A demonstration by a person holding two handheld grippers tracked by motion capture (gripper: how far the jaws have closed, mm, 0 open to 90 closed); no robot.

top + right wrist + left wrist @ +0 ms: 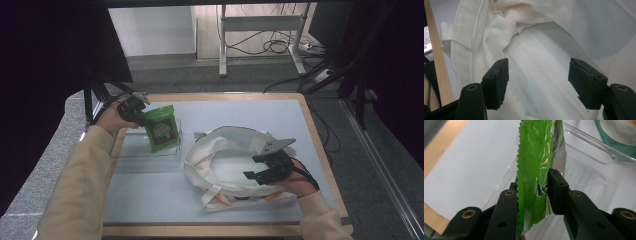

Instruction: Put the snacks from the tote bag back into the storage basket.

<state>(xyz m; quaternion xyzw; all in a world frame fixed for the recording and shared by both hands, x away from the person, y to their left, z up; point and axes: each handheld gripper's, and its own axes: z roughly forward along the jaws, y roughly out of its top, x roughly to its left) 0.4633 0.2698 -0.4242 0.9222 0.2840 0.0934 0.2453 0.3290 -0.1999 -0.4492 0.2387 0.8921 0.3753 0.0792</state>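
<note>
A green snack packet (pixel 162 127) stands upright in a clear plastic tray (pixel 150 162) at the table's left. My left gripper (pixel 145 119) is shut on the packet's upper left edge. In the left gripper view the packet (pixel 536 157) fills the space between the jaws of the left gripper (pixel 532 187), with the tray's clear wall (pixel 586 152) behind it. A white cloth tote bag (pixel 225 160) lies with its mouth spread wide at centre right. My right gripper (pixel 251 167) rests at the bag's right rim. Its jaws stand wide apart, open, over the bag's inner cloth (pixel 544 37), gripping nothing (pixel 539 72).
The grey mat (pixel 150 200) covers a table with a wooden rim (pixel 320 145). One bag handle (pixel 210 196) trails toward the front edge. Beyond the table are desk legs (pixel 222 45) and cables (pixel 275 47) on the floor, and a black stand (pixel 92 95) at the left.
</note>
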